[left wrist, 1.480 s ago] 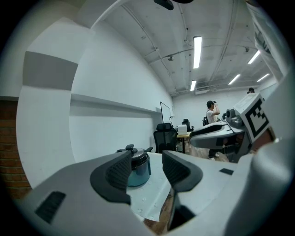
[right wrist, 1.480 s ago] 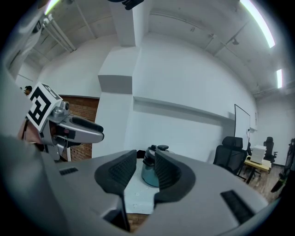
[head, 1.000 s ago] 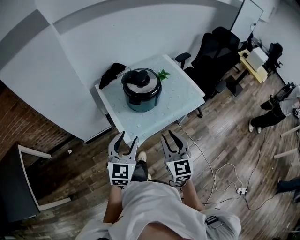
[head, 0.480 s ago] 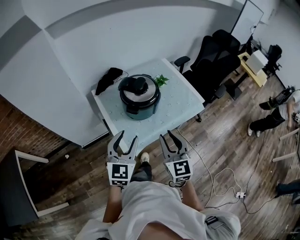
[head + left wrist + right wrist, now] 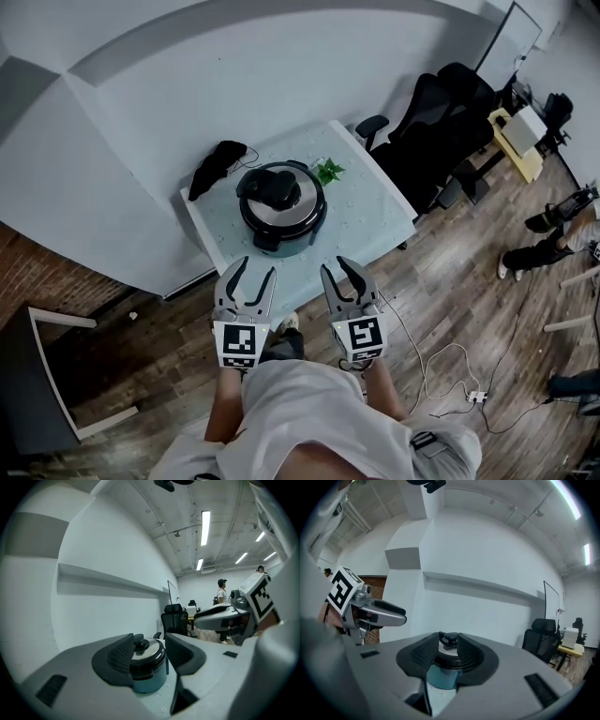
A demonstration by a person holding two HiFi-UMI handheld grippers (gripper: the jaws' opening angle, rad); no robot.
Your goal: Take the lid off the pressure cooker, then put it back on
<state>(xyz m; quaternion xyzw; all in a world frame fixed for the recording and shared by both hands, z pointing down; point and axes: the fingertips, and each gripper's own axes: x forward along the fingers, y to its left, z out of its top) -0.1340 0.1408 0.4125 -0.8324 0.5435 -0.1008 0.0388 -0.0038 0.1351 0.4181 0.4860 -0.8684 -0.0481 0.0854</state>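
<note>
Left claw [image 5: 259, 267] and right claw [image 5: 334, 266] have neared the pressure cooker [image 5: 281, 208], both spread.

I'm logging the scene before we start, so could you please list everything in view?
Table: one, white, centre.
Cooker: one, teal, on the table, lid on.
Black bundle: one, table's far-left corner.
Sprig: one, green, right of the cooker.
Chairs: about two, black, right of the table.
Cable: one, white, floor at right.
Bystander: one, right edge, partly seen.
Left gripper, right gripper: grey, fingers apart, empty, short of the table.
</note>
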